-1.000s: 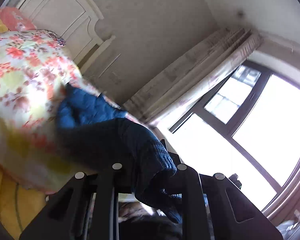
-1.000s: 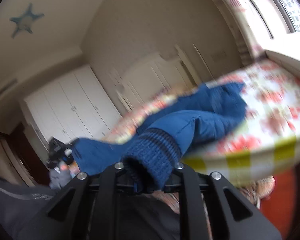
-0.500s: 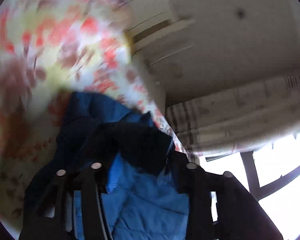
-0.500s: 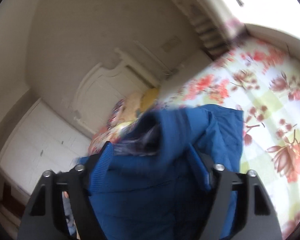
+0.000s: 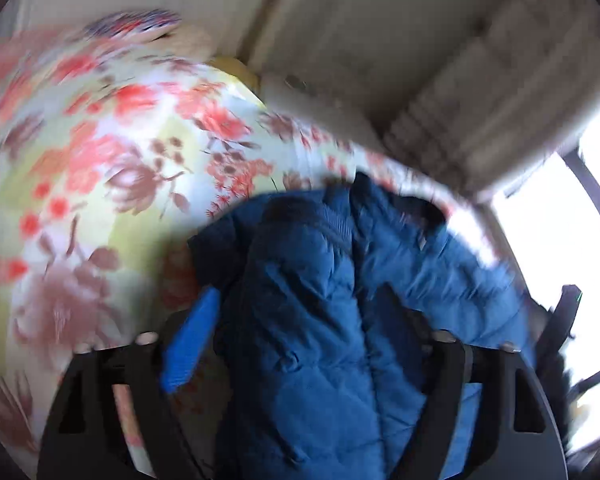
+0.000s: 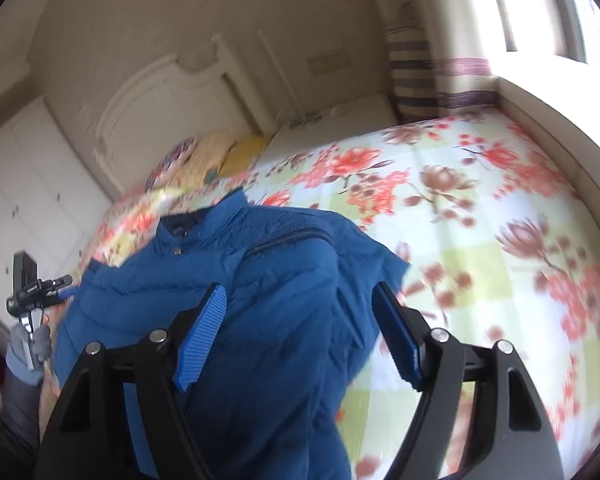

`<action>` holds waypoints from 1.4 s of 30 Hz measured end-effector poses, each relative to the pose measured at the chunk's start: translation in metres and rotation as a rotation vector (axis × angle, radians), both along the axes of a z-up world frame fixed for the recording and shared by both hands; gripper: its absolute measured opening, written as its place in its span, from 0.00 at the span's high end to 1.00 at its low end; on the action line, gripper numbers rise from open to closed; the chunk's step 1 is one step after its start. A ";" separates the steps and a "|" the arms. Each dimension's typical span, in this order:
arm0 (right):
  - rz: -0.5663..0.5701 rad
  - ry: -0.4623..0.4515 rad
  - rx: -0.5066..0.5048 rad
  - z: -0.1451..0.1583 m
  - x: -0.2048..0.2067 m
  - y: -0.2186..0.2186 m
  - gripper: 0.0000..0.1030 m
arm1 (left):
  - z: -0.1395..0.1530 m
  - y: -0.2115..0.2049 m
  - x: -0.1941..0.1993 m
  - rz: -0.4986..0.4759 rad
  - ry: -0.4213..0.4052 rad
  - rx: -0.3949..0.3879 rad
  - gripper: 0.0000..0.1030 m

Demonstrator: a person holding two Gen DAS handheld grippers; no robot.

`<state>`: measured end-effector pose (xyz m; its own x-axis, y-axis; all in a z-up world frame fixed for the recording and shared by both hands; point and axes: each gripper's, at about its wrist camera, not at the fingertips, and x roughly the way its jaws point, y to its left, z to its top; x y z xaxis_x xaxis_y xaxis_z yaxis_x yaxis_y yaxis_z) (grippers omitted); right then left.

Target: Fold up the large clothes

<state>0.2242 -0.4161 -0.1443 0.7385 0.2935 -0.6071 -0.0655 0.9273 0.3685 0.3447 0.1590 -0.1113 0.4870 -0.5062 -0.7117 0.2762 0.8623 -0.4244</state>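
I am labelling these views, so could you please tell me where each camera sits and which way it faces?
Left wrist: on the left gripper, looking along its open fingers down at the blue jacket on the floral bed, window to the right.
Right wrist: on the right gripper, fingers open over the jacket, facing the headboard; the left gripper and gloved hand show at left.
Shared: jacket, bed, pillows.

Probably a bedroom: floral bed [image 6: 480, 220], headboard [image 6: 172, 104].

Floral bedspread [image 6: 480, 216], white headboard [image 6: 172, 100], bright window [image 5: 556, 232]
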 end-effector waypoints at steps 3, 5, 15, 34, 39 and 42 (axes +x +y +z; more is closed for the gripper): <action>0.058 0.034 -0.036 -0.004 0.019 0.009 0.27 | -0.011 -0.012 0.007 -0.060 0.010 0.062 0.22; 0.081 0.058 -0.069 -0.007 0.029 0.015 0.27 | -0.016 -0.017 0.015 -0.082 0.022 0.089 0.19; 0.119 0.059 -0.038 -0.023 0.044 0.018 0.38 | -0.021 -0.033 0.053 -0.124 0.042 0.068 0.40; -0.040 -0.010 -0.223 0.074 0.106 0.043 0.86 | 0.055 -0.073 0.123 0.065 -0.095 0.270 0.78; -0.079 0.170 -0.169 -0.024 0.142 0.036 0.82 | -0.042 -0.096 0.138 0.111 -0.047 0.434 0.75; -0.095 0.154 -0.140 -0.022 0.135 0.029 0.75 | -0.032 -0.097 0.133 0.123 -0.101 0.463 0.72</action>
<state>0.3595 -0.3870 -0.1664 0.6545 0.1316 -0.7445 0.0716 0.9695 0.2343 0.4781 0.0616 -0.1435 0.6018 -0.0821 -0.7944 0.1807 0.9829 0.0353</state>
